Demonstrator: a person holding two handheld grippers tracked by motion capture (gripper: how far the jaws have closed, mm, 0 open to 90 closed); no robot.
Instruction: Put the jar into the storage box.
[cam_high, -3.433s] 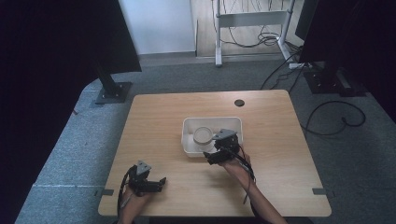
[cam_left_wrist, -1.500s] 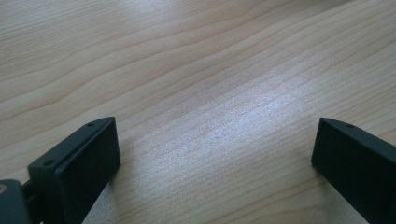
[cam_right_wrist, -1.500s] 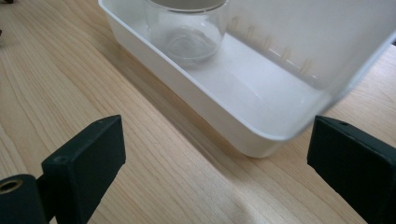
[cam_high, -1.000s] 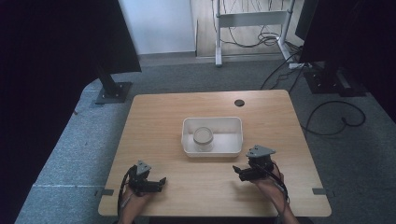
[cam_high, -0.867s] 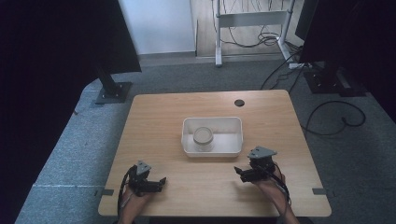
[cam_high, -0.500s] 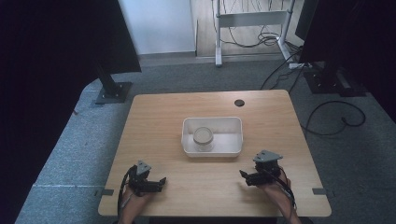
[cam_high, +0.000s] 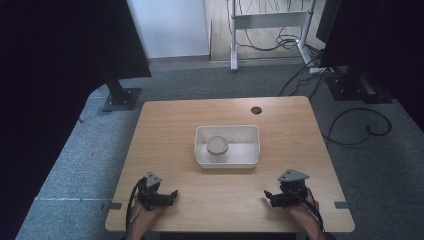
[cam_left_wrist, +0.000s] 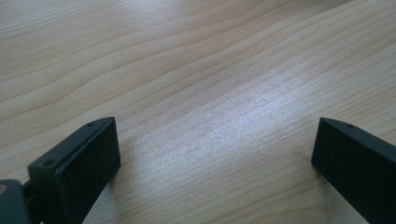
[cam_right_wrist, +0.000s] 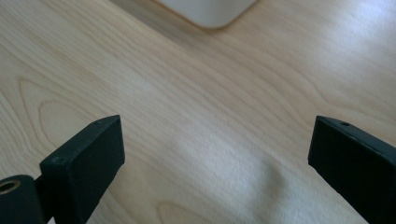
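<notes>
A white rectangular tray sits in the middle of the wooden table, and a small round pale container stands inside its left half. My left gripper rests low at the table's front left, open, with bare wood between its jaws. At the front right my right gripper is open too, and nothing lies between its jaws. A corner of the tray shows at the top of the right gripper view.
A round cable hole is at the table's far edge. Black monitor stands and cables lie on the floor beyond the table. Wide bare wood lies between the grippers and around the tray.
My right gripper has drawn back from the tray to the table's front right edge, with nothing in it. The left gripper has stayed put.
</notes>
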